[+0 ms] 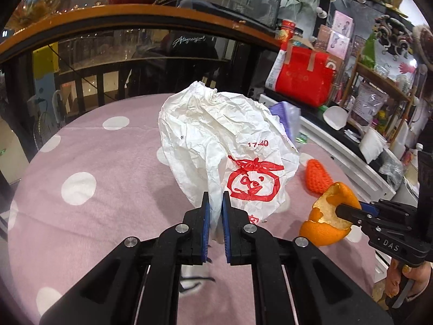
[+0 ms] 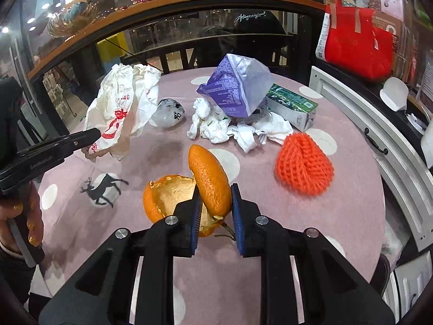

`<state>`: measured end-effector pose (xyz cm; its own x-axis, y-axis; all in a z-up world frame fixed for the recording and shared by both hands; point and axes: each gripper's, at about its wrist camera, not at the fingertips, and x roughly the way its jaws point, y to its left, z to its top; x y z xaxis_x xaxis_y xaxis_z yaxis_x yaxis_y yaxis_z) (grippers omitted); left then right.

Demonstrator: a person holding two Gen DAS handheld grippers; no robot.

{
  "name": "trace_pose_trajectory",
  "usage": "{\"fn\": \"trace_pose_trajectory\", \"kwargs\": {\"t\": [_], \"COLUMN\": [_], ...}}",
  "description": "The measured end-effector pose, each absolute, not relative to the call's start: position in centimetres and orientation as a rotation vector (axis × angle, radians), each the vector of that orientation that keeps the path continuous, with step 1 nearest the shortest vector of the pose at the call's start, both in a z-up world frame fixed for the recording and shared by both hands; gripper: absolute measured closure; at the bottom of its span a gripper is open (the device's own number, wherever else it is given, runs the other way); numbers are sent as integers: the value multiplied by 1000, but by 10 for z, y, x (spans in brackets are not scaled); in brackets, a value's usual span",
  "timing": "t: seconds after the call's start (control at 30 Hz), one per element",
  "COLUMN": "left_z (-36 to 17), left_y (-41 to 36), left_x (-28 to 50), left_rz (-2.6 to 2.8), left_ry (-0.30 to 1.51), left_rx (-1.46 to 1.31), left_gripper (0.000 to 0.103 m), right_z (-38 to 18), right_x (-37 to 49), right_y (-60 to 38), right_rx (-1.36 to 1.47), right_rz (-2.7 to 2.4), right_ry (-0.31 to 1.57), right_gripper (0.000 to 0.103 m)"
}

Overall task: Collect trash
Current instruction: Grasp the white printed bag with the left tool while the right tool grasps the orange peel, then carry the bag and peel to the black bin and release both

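Note:
My left gripper [image 1: 215, 199] is shut on a crumpled white paper bag [image 1: 224, 146] with red print, which hangs lifted above the pink dotted tablecloth [image 1: 94, 162]. The right wrist view shows that same bag [image 2: 119, 111] at the left, pinched by the left gripper [image 2: 94, 134]. My right gripper [image 2: 215, 192] is shut on an orange peel [image 2: 208, 181], held a little above the cloth. From the left wrist view the peel [image 1: 330, 216] shows at the right in the right gripper [image 1: 342, 210].
On the table lie an orange foam fruit net [image 2: 304, 162], crumpled white tissues [image 2: 232, 127], a purple carton [image 2: 238, 89], a green carton [image 2: 292, 103] and a small knotted plastic bag [image 2: 167, 112]. A wooden railing [image 2: 189, 2] and a white cabinet [image 2: 379, 140] border the table.

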<state>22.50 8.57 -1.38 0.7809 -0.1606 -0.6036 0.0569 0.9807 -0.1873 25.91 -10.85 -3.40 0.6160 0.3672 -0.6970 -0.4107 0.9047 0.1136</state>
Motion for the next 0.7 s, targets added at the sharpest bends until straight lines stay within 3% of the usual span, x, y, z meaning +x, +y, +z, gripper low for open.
{"fn": "trace_pose_trajectory", "kwargs": {"t": [0.7], "left_z": [-25], "left_y": [-31], "left_x": [161], "left_rz": [-357], "left_ry": [659], "left_rx": [-93], "left_gripper": [94], "right_z": [-49], "right_x": [174], "right_y": [-263], "right_rx": [95], "right_rz": [182], "right_ry": [783], "right_gripper": [81]}}
